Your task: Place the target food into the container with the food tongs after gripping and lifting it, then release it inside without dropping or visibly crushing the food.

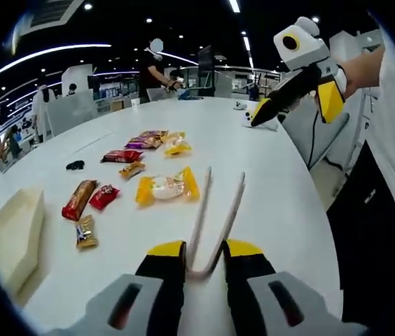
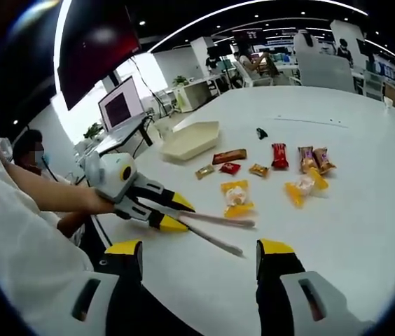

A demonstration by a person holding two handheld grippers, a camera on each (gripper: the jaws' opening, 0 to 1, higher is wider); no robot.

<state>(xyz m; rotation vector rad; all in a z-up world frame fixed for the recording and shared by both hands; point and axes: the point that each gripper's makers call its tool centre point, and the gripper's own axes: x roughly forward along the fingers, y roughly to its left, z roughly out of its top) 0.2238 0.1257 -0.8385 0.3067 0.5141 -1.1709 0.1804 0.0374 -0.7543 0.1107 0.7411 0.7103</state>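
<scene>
L to R: container [image 1: 15, 234] far left of table [image 1: 281, 203], loose snacks, then yellow-wrapped food [image 1: 167, 187] just beyond tong tips. My left gripper [image 1: 204, 255] clamps tongs [image 1: 215, 217], arms spread, empty. Right gripper [image 2: 201, 255] wide open, idle. I'd straddle pkt, squeeze gently.

Print on snack packets [image 1: 106, 197] too small and blurred to read in either view; small dark item [image 1: 75, 165] on tabletop [image 1: 274, 203] too small to identify. Base of tongs [image 1: 215, 224] hidden between left gripper [image 1: 205, 253] fingers [image 1: 166, 269] in left gripper view, grip there not clear. Container [image 1: 15, 234] cut by left edge in left gripper view; right gripper [image 2: 200, 260] body cut off at bottom in right gripper view.
</scene>
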